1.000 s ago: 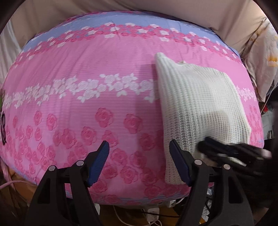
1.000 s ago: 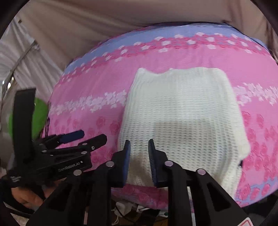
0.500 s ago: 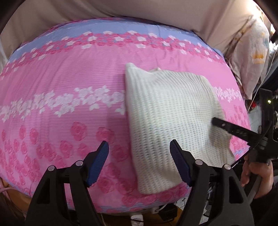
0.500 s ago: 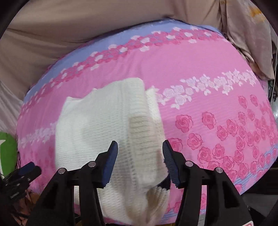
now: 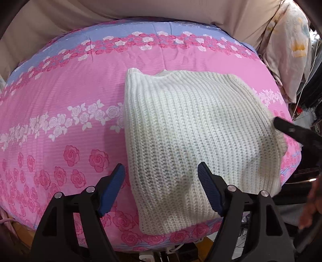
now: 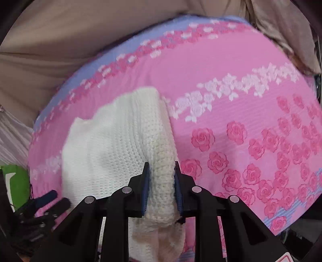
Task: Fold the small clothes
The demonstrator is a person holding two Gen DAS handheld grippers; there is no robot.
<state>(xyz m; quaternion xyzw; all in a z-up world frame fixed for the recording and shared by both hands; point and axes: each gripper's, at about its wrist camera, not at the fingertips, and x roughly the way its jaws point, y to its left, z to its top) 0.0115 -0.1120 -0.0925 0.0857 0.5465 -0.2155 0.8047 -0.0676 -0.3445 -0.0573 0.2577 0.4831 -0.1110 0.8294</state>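
A cream knitted sweater (image 5: 193, 139) lies folded on the pink rose-print bedspread (image 5: 60, 112), right of centre in the left wrist view. My left gripper (image 5: 161, 189) is open and empty, its jaws straddling the sweater's near left corner, just above the cloth. In the right wrist view the sweater (image 6: 112, 145) lies at the left, and my right gripper (image 6: 162, 189) is shut on its near right edge, with the knit bunched between the jaws. The right gripper's fingers (image 5: 291, 129) show at the right edge of the left wrist view.
A beige sheet (image 5: 140, 12) hangs behind the bed. A pale patterned cloth (image 5: 289, 44) hangs at the far right. The bed's near edge (image 5: 161, 241) is close below the sweater. A green object (image 6: 14, 181) sits at the left edge of the right wrist view.
My right gripper moved from the sweater's near middle to its right edge, opened, then shut on that edge. My left gripper stayed open and shifted right over the near left corner.
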